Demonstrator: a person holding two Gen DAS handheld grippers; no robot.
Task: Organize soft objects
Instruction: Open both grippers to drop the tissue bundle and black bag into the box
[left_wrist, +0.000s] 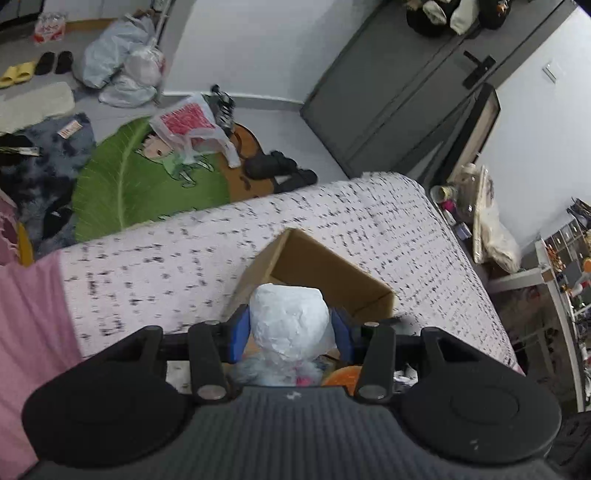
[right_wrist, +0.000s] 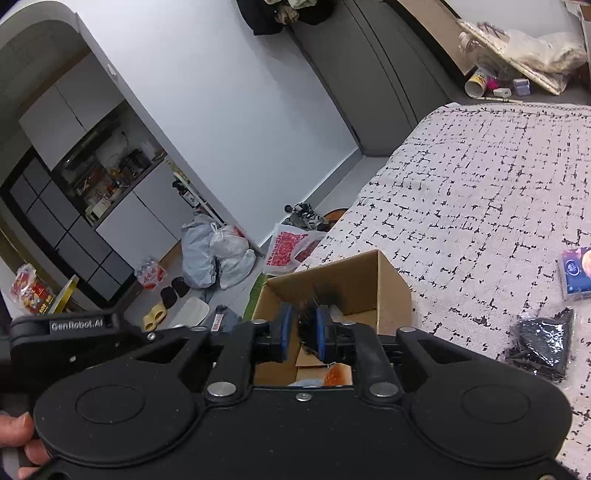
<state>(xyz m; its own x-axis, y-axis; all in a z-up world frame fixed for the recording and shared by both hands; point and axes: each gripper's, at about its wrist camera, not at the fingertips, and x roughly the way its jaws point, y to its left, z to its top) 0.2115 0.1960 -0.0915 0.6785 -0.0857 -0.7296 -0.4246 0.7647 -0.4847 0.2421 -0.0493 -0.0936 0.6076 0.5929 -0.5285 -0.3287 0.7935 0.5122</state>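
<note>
Lower each load well inside the cardboard box (right_wrist: 334, 291) on the bed (right_wrist: 480, 192) before you let go. Your left gripper (left_wrist: 290, 332) clenches a crinkled white plastic-wrapped bundle (left_wrist: 290, 321) above the box's near edge. Your right gripper (right_wrist: 304, 326) stands slightly parted around a dark, fuzzy item (right_wrist: 308, 321) over the opening; whether the pads press it cannot be told.

Black right gripper (right_wrist: 303, 328) with blue pads, silver screws, "GenRobot.AI" lettering.
</note>
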